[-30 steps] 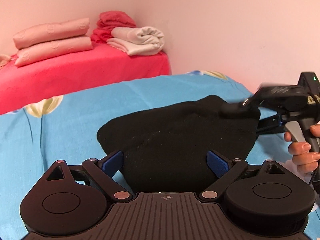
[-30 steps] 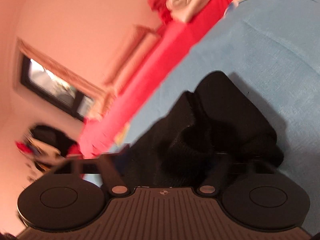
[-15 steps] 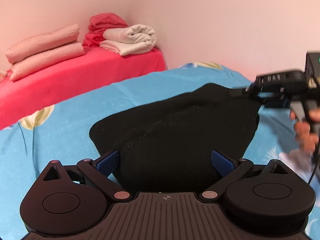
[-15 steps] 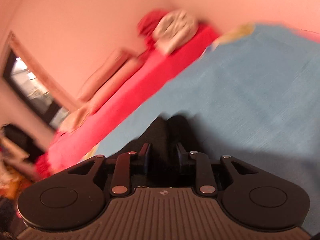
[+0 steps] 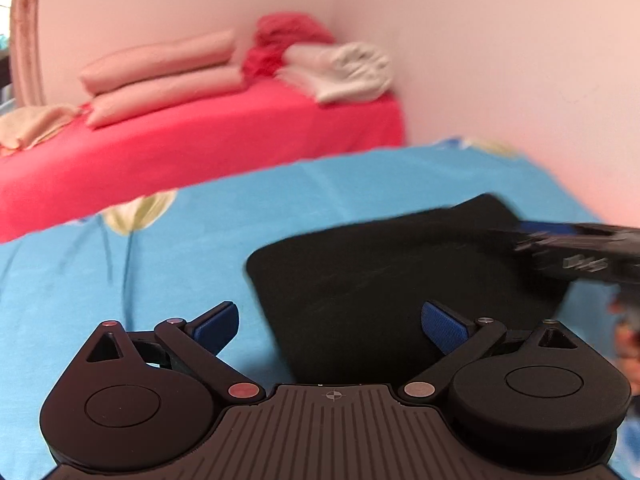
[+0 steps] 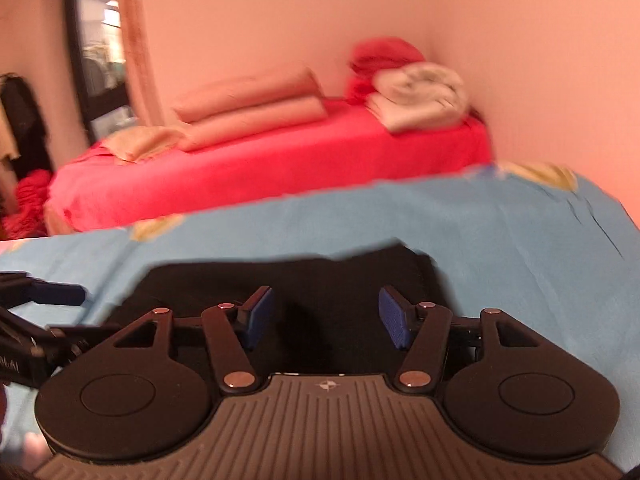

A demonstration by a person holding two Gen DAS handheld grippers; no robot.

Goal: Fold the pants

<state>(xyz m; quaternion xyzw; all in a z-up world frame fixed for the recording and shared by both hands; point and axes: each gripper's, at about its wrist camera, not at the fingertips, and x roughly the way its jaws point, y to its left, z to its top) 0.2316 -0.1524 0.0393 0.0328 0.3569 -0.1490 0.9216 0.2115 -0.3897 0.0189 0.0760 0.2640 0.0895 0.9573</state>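
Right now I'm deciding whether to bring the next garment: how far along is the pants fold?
Mostly done, it seems: the black pants lie as a compact folded bundle on the blue sheet. In hand: nothing. The right gripper is opening with no cloth pinched; the left gripper is open. Left: perhaps smoothing the uneven far edge or moving the bundle aside.

Black pants (image 5: 392, 280) lie folded flat (a compact slab) on the blue bedsheet (image 5: 160, 272).
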